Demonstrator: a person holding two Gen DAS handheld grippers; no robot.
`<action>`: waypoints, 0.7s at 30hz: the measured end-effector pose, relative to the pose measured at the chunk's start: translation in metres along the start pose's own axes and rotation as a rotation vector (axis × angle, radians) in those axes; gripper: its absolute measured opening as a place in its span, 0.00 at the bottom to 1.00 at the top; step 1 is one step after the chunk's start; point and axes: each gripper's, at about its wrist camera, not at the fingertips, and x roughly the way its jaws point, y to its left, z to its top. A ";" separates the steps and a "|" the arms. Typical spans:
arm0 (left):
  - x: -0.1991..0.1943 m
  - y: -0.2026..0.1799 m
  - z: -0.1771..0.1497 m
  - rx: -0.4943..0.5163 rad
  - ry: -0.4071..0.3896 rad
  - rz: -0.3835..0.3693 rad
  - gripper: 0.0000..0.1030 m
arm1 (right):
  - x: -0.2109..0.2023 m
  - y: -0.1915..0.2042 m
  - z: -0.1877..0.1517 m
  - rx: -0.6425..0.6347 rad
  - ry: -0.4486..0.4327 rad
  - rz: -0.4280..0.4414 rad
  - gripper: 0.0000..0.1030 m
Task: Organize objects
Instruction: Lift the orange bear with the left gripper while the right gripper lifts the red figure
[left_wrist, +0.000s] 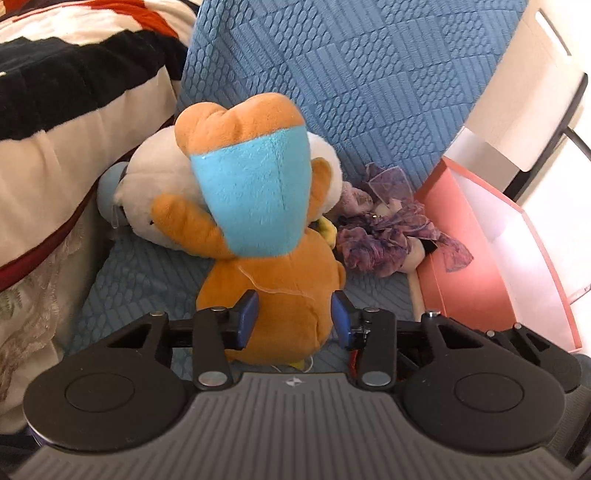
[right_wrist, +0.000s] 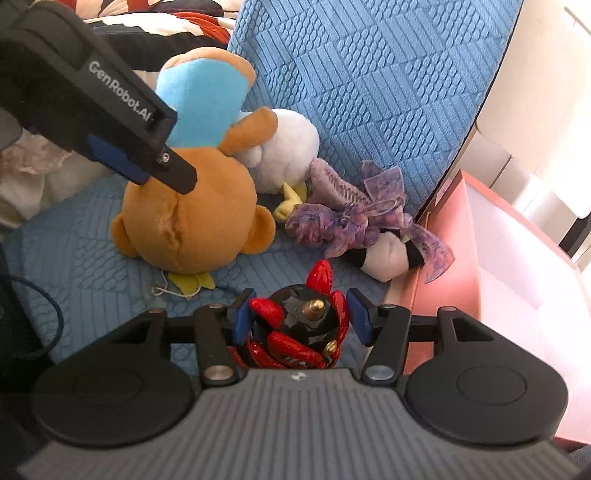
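Observation:
An orange plush toy with a light-blue cap (left_wrist: 258, 236) lies on the blue quilted cover; it also shows in the right wrist view (right_wrist: 192, 218). My left gripper (left_wrist: 295, 317) has its blue pads pressed on both sides of the plush's body; its body shows from outside in the right wrist view (right_wrist: 110, 122). A white plush (left_wrist: 155, 192) lies behind the orange one, and a purple ruffled doll (right_wrist: 354, 218) lies to the right. My right gripper (right_wrist: 301, 314) is shut on a glossy black and red figurine (right_wrist: 303, 332).
A pink open box with a white inside (right_wrist: 517, 266) stands at the right, next to the sofa edge; it also shows in the left wrist view (left_wrist: 498, 251). A striped blanket (left_wrist: 74, 110) is piled at the left. A blue quilted backrest (left_wrist: 351, 74) rises behind the toys.

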 end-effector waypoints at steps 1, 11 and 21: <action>0.002 0.001 0.002 -0.006 0.003 0.000 0.56 | 0.002 0.000 0.000 0.000 0.004 0.001 0.55; 0.021 0.011 0.017 -0.081 -0.056 0.100 0.91 | 0.006 -0.004 -0.002 0.004 0.011 -0.028 0.65; 0.068 0.004 0.016 -0.092 0.023 0.090 0.93 | 0.027 0.001 -0.004 -0.005 0.098 -0.016 0.65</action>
